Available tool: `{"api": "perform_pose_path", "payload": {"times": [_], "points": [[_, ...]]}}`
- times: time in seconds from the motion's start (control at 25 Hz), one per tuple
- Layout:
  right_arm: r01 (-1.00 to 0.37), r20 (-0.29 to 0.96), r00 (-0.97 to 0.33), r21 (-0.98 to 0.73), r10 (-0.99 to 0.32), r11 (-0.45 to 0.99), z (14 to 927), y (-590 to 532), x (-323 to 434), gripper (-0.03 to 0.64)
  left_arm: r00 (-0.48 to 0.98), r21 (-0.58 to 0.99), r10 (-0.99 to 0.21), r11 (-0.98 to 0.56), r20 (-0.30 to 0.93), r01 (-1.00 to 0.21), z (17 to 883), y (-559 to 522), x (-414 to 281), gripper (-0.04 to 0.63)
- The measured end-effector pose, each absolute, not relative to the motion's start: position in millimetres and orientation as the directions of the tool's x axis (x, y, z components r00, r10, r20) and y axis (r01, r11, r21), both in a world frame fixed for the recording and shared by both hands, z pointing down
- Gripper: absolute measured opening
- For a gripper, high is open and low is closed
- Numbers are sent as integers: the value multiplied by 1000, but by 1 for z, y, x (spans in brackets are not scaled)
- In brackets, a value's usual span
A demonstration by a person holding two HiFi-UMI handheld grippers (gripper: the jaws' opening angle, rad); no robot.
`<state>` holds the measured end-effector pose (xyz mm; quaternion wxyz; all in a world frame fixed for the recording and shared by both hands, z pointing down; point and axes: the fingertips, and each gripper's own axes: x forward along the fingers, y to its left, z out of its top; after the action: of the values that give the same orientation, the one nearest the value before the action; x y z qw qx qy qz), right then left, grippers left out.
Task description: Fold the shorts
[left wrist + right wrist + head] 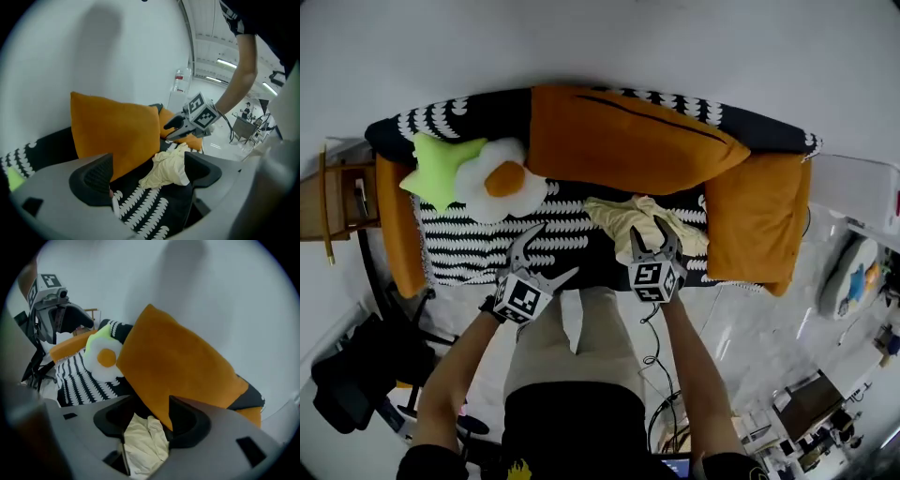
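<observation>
White wall backs a sofa point(469, 246) under a black-and-white patterned throw, seen from the head view. The sofa's right end is buried under cushions. One crumpled pale-yellow pair of shorts point(642, 217) lies on the seat right of centre, its long axis running left to right. Neither waistband nor leg openings can be made out, and its near edge is hidden behind the right gripper point(652, 234). The left gripper point(551, 253) hangs over the seat's near edge, well left of the shorts. Two orange cushions show, a big orange cushion point(628, 136) at the back and a smaller orange cushion point(757, 220) at the right. There is also one fried-egg plush cushion point(499, 180) and one green star cushion point(441, 167).

From the left gripper view, its jaws stand wide apart and grip nothing. The shorts lie beyond them, partly cut off by the right-hand jaw.

From the right gripper view, its jaws are parted with the shorts bunched between them, unclamped. The fabric's lower part is lost under the gripper body.
</observation>
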<state>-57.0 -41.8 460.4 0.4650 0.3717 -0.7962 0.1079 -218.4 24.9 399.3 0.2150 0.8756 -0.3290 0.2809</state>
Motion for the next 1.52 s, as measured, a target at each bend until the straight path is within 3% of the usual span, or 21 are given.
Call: {"api": "perform_pose_path", "payload": {"times": [0.2, 0.4, 0.44, 0.48, 0.68, 0.84, 1.0, 1.12, 1.2, 1.36, 1.52], "points": [[-671, 884, -240, 148, -401, 727, 591, -57, -54, 204, 615, 250, -460, -633, 640, -733, 484, -2, -211, 482], [-620, 936, -73, 227, -344, 751, 699, -69, -35, 174, 640, 313, -474, -598, 604, -738, 542, -21, -196, 482], [-604, 934, -33, 266, -357, 751, 707, -69, -28, 126, 641, 308, -463, -607, 612, -733, 554, -20, -192, 482], [-613, 923, -10, 298, -384, 732, 707, -69, -22, 63, 643, 306, -452, -615, 618, -726, 564, -19, -189, 482], [-829, 843, -90, 232, -531, 509, 627, -36, 20, 49, 651, 311, -377, -651, 659, -692, 590, -5, -165, 482], [-880, 852, -107, 159, -512, 448, 593, 32, 82, 49, 655, 284, -324, -708, 683, -647, 585, -6, -132, 482], [-902, 897, -83, 118, -435, 415, 619, 111, 134, 17, 683, 296, -236, -770, 691, -565, 595, -6, -94, 482], [-892, 914, -93, 99, -395, 441, 639, 139, 148, 17, 691, 305, -178, -801, 700, -515, 610, 0, -66, 482], [-918, 908, -81, 92, -411, 385, 635, 138, 157, 18, 688, 299, -145, -823, 711, -483, 614, -3, -45, 482], [-964, 852, -91, 54, -515, 260, 607, 92, 151, 131, 664, 278, -128, -838, 737, -470, 618, -20, -13, 480], [-974, 765, -84, 73, -638, 216, 578, 24, 111, 173, 651, 267, -131, -838, 747, -475, 618, -39, -10, 481]]}}
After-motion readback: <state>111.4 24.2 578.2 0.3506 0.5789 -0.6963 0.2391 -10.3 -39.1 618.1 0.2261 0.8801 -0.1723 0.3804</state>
